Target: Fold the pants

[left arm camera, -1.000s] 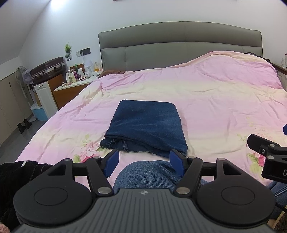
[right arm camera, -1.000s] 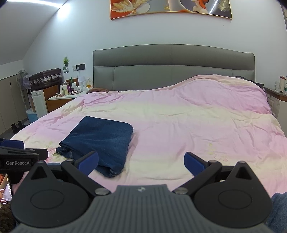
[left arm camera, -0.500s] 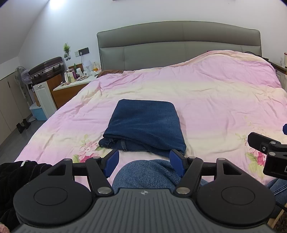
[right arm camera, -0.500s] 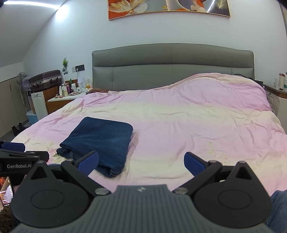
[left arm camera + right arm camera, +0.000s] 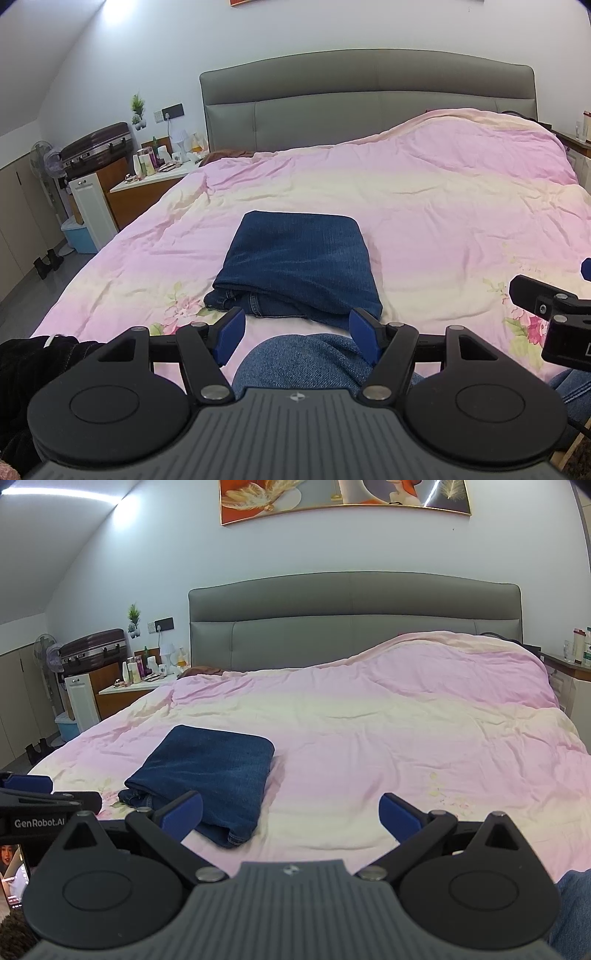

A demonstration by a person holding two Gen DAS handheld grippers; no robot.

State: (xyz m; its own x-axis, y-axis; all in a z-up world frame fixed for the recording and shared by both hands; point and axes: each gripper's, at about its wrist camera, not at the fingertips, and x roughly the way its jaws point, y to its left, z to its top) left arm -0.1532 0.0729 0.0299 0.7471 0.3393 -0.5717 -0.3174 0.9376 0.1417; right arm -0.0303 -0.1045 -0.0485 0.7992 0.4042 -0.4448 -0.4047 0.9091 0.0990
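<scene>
Both sets of jaws gape empty, so keep them back from the folded pants (image 5: 299,266) ahead, undisturbed on the bed (image 5: 443,206).

Light: bright, even, from a white ceiling strip light (image 5: 55,489) glaring above-left of the tongs.
Sharpness: crisp.
Edges: fisheye-bent, dark corners.

The pants (image 5: 299,266) are dark blue denim, matt and finely ribbed. The bed's quilt (image 5: 424,206) is soft, creased pink cloth. The headboard (image 5: 369,92) looks like smooth grey leather.
</scene>
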